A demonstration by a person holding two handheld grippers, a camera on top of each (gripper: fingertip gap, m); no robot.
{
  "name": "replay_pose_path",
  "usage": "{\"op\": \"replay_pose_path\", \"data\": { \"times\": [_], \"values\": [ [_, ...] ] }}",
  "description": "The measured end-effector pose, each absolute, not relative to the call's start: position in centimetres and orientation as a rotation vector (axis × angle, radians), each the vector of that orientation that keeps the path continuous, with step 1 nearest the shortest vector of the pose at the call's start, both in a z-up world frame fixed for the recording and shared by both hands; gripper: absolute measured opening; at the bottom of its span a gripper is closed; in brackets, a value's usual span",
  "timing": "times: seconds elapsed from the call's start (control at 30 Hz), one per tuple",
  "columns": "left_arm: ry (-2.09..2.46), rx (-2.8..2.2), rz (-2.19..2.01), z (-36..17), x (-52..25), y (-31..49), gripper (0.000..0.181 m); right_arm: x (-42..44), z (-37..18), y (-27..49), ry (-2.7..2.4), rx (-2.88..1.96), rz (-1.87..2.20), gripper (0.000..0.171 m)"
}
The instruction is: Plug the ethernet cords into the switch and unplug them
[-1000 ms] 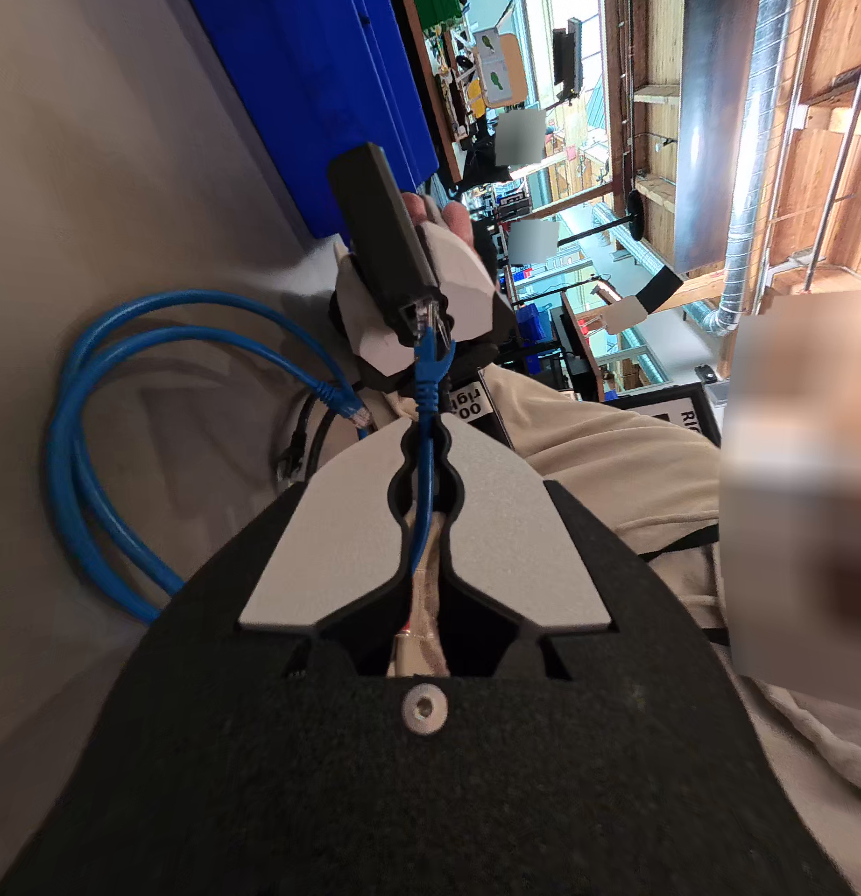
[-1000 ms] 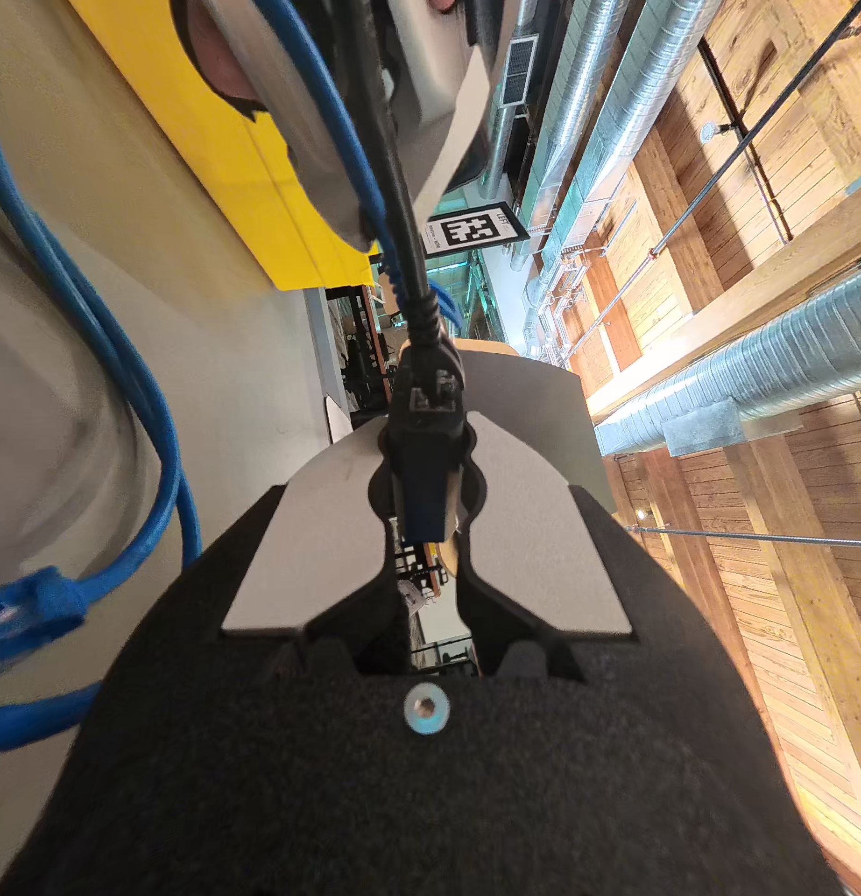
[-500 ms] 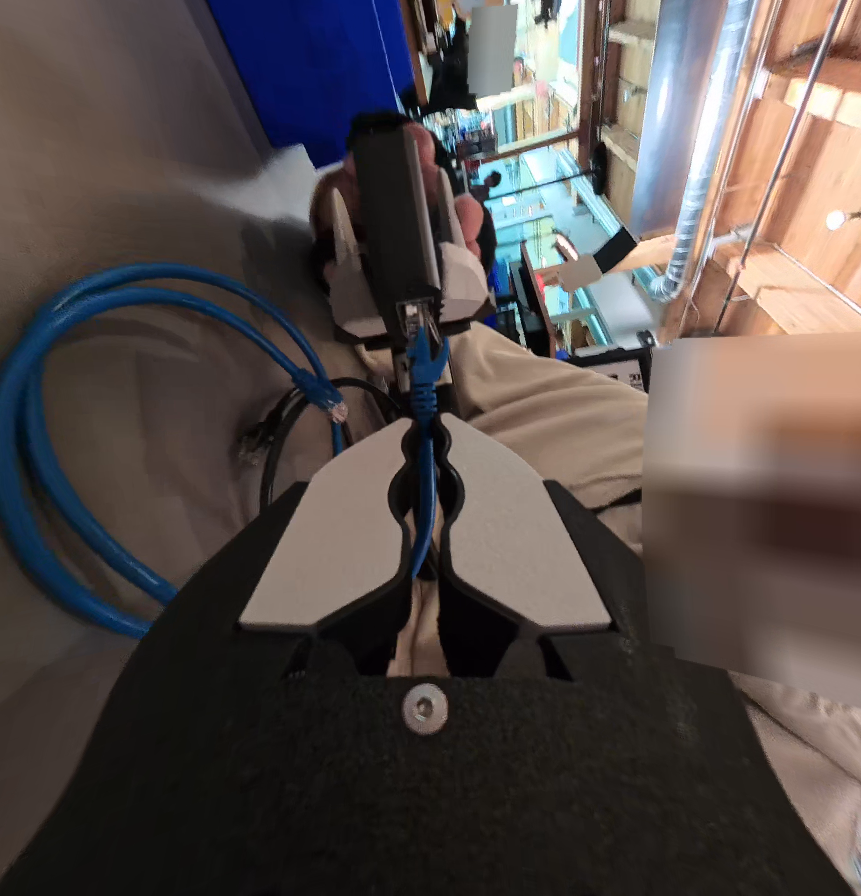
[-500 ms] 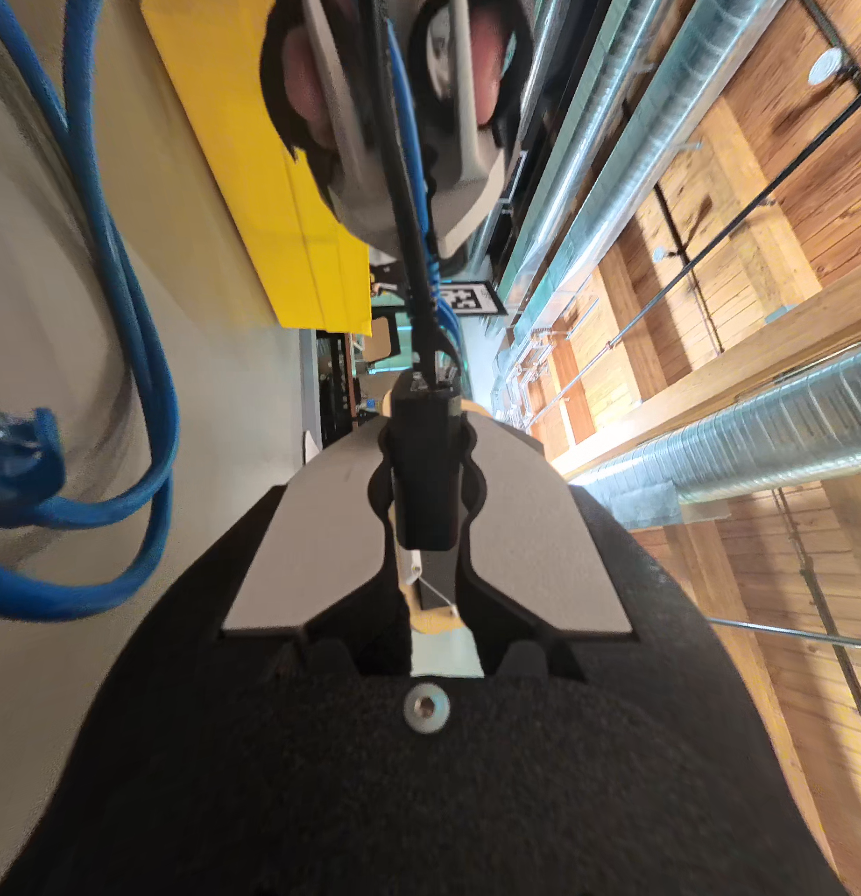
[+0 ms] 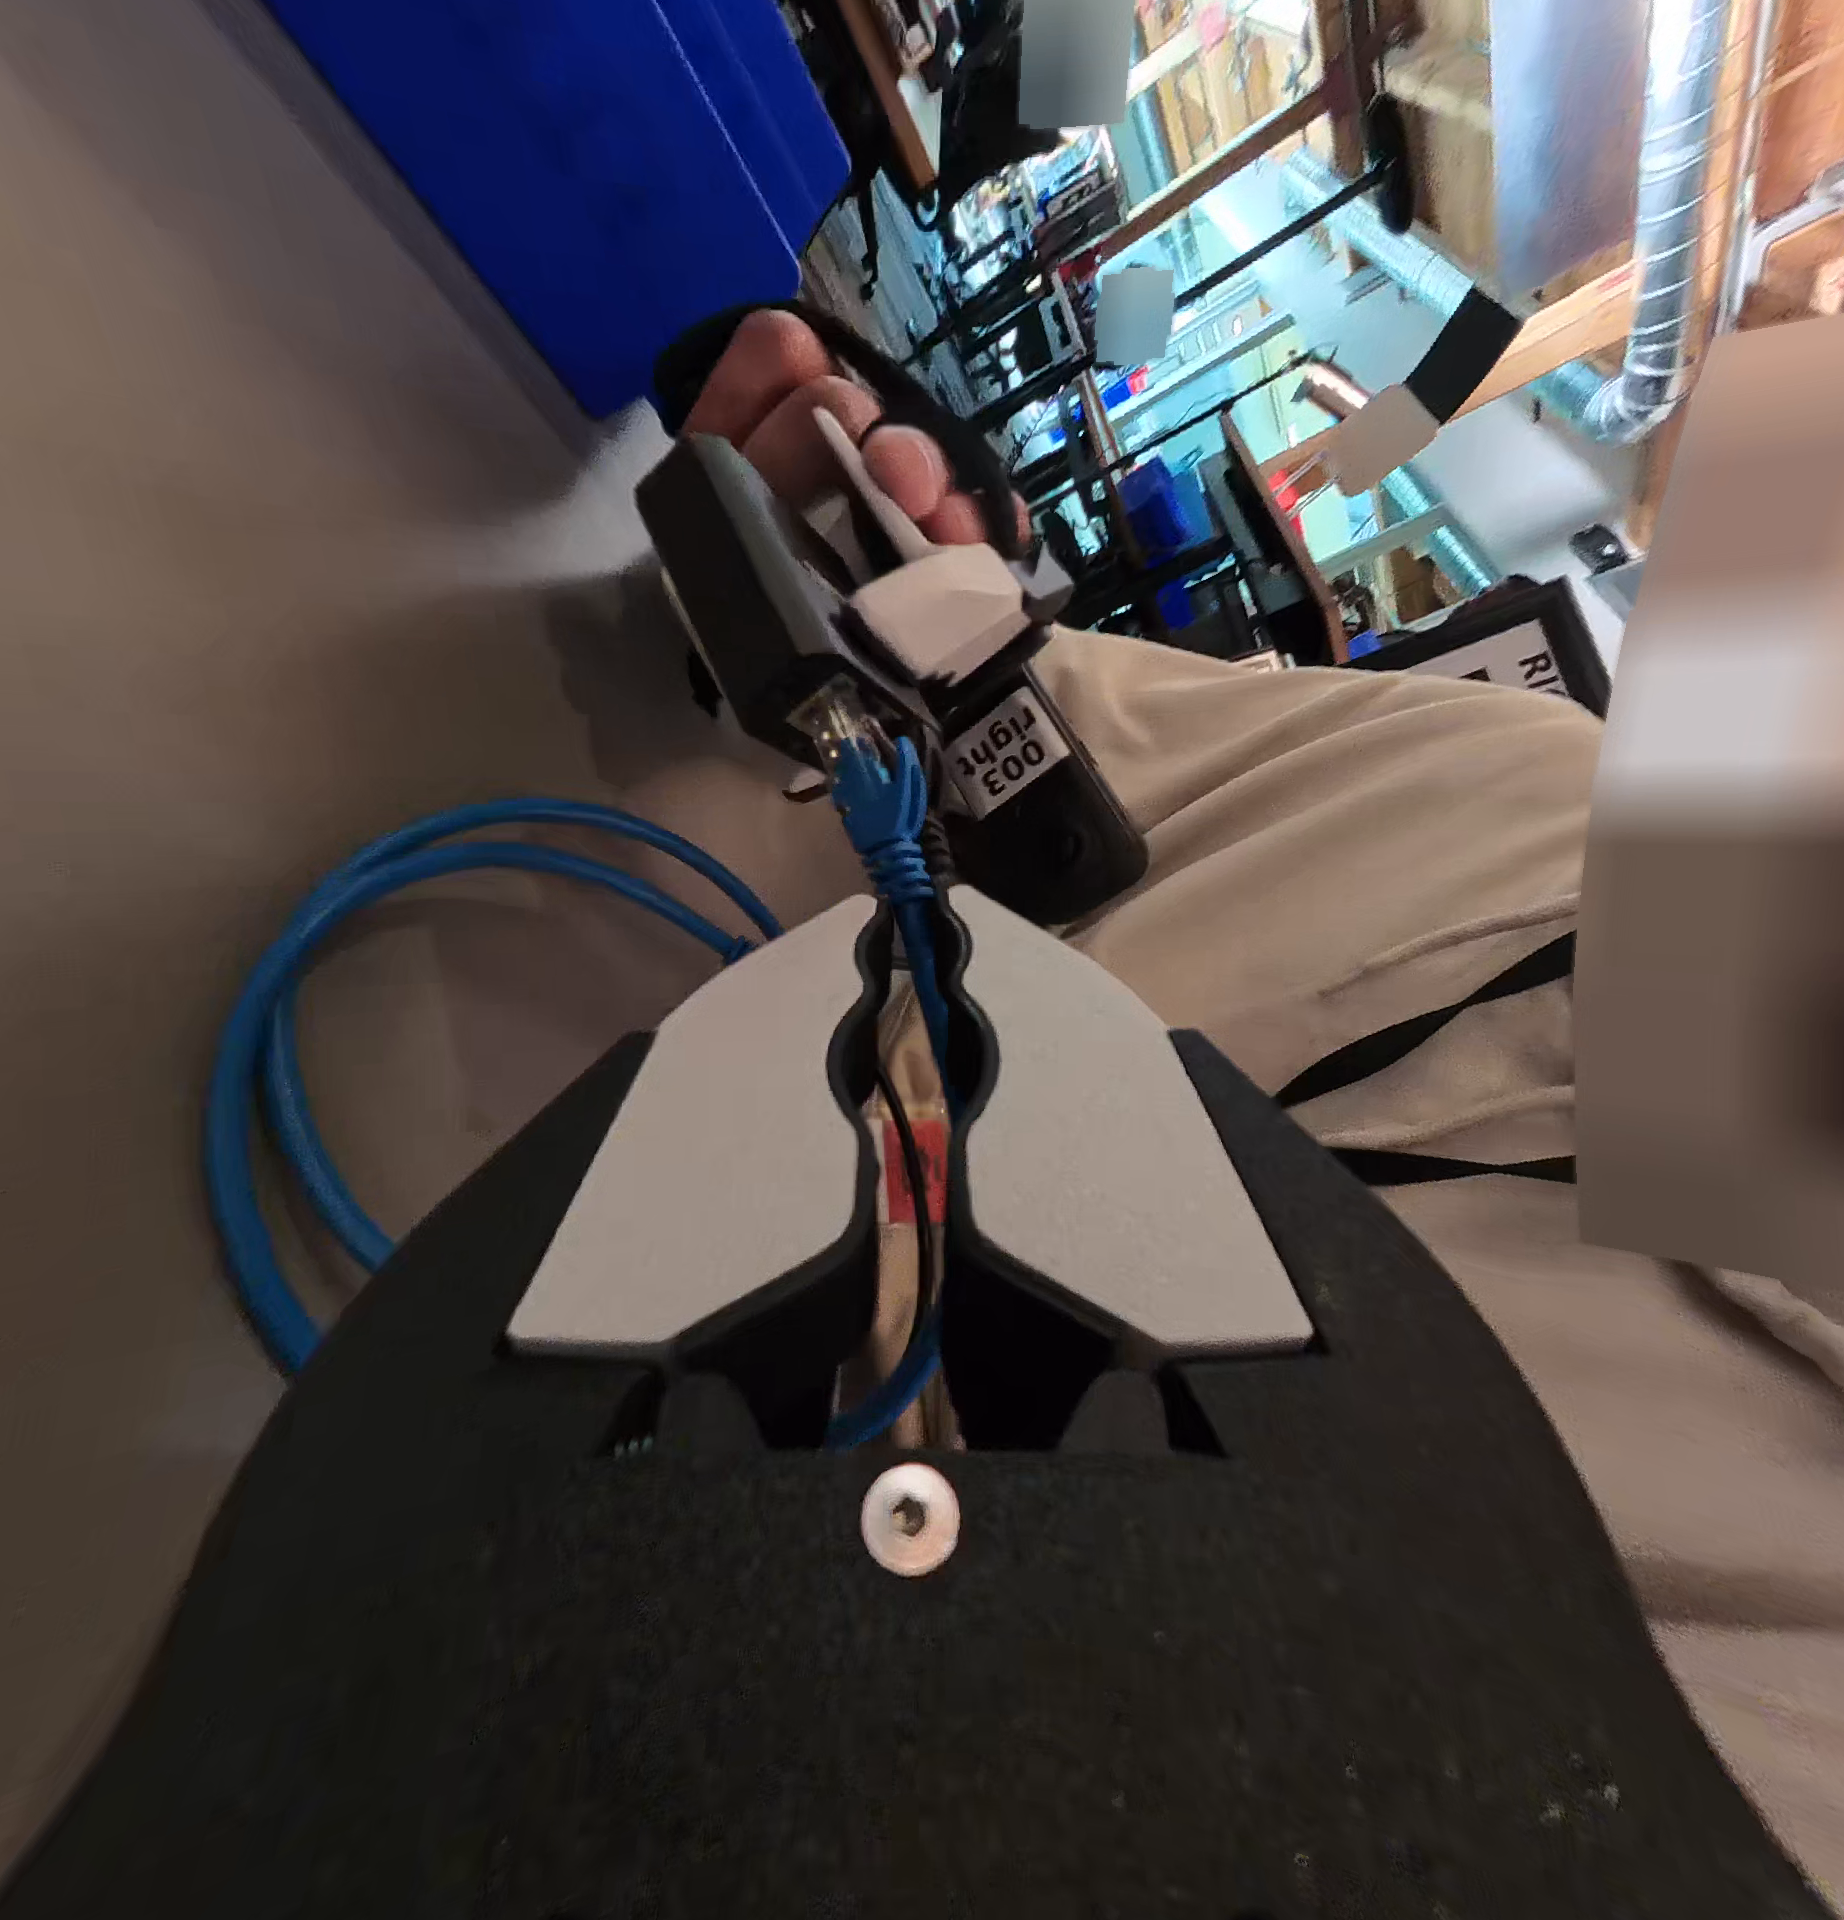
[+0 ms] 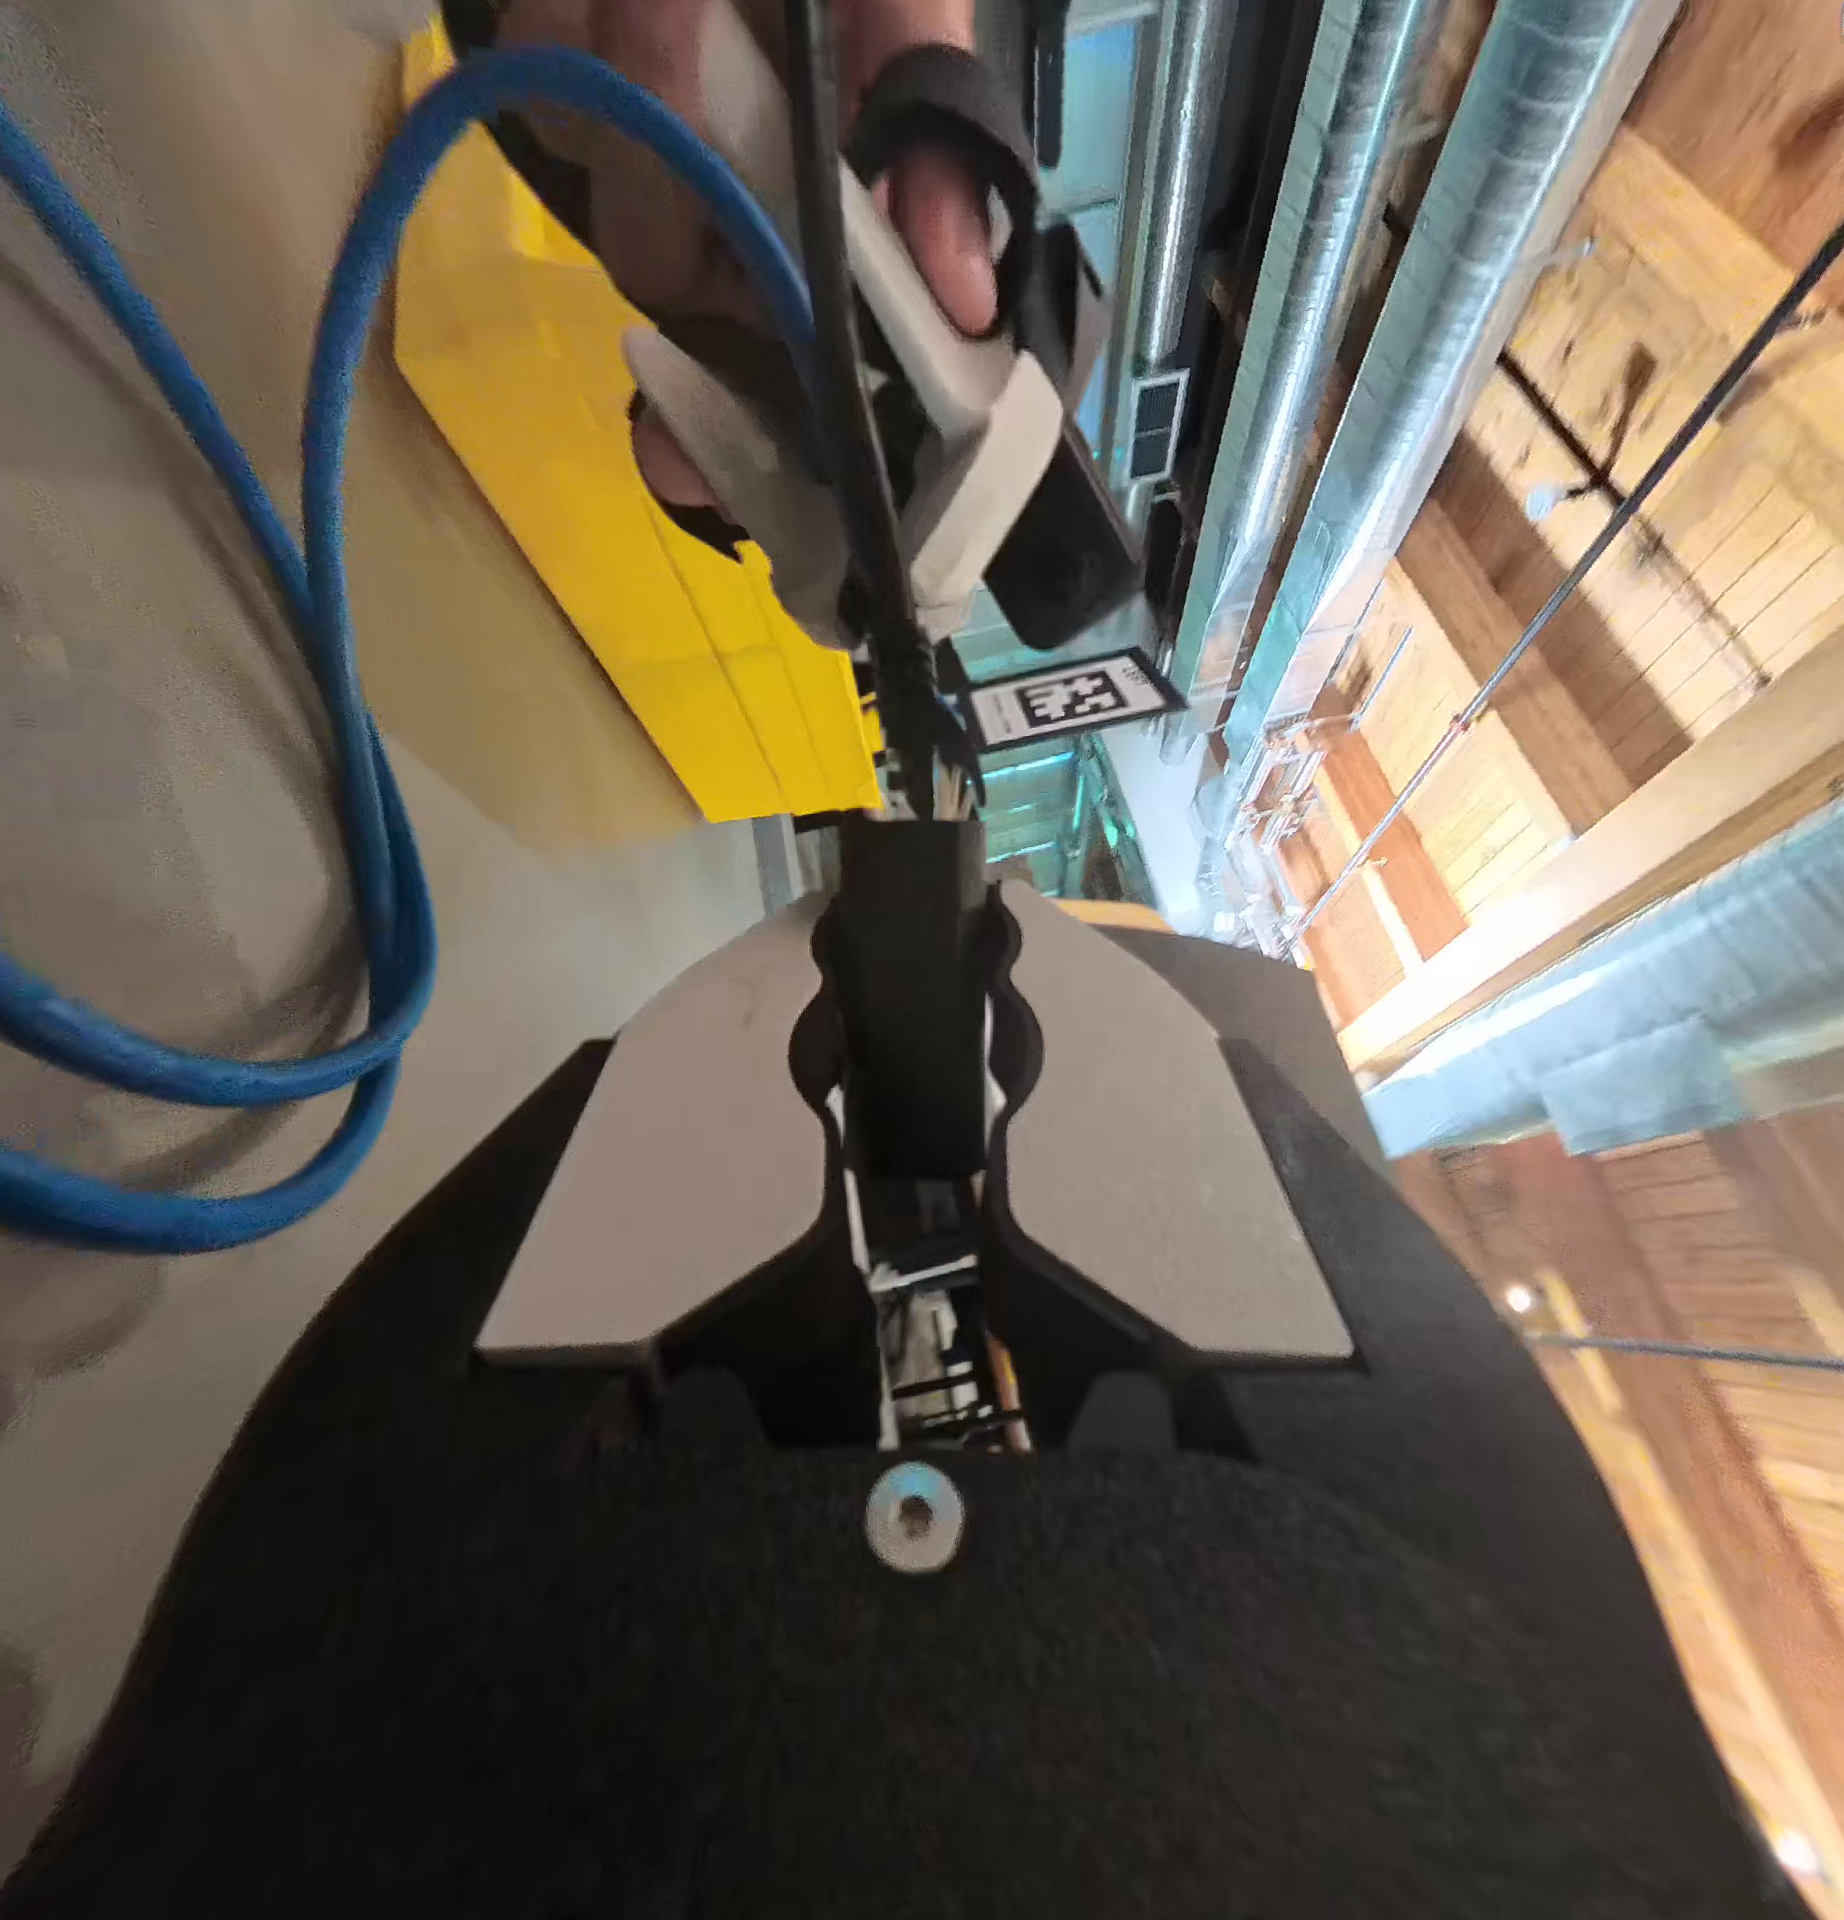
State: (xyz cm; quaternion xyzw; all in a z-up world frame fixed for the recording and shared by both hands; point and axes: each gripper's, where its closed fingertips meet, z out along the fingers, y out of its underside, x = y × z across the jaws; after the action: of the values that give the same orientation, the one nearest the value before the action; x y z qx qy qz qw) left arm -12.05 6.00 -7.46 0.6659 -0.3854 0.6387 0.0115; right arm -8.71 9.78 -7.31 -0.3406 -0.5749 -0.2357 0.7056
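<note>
My left gripper (image 5: 913, 925) is shut on the blue ethernet cord (image 5: 923, 987) just behind its plug (image 5: 876, 790). The plug's clear tip sits at the port mouth of the black switch (image 5: 752, 603), and how deep it sits cannot be told. My right gripper (image 6: 907, 914) is shut on the switch (image 6: 907, 1018) and holds it in the air, port end forward. It also shows in the left wrist view (image 5: 845, 634), with a hand around it. A black cord (image 6: 845, 416) runs from the left gripper (image 6: 876, 613) to the switch's port.
Loops of blue cord (image 5: 274, 1039) lie on the grey table (image 5: 170, 520). A blue bin (image 5: 585, 156) and a yellow bin (image 6: 585, 468) stand on it. The person's beige clothing (image 5: 1313, 831) is close on the right. The gap from one gripper's tips to the other's is roughly 5 cm.
Both grippers have swung and the switch now tilts left in the left wrist view. More of the blue plug's clear tip shows outside the port. The loose plugs on the table left view.
</note>
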Motion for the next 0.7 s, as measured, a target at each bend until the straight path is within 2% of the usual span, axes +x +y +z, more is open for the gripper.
{"op": "replay_pose_path", "data": {
  "times": [0.37,0.7],
  "values": [
    [-1.138,2.216,1.985,-9.2,-9.4,6.1,0.006,-6.9,-9.4,12.9,-1.289,-1.027,-0.613,0.024],
    [-0.965,2.089,2.063,-8.3,-9.3,5.2,0.004,-7.2,-8.3,11.9,-1.271,-0.905,-0.588,0.023]
  ]
}}
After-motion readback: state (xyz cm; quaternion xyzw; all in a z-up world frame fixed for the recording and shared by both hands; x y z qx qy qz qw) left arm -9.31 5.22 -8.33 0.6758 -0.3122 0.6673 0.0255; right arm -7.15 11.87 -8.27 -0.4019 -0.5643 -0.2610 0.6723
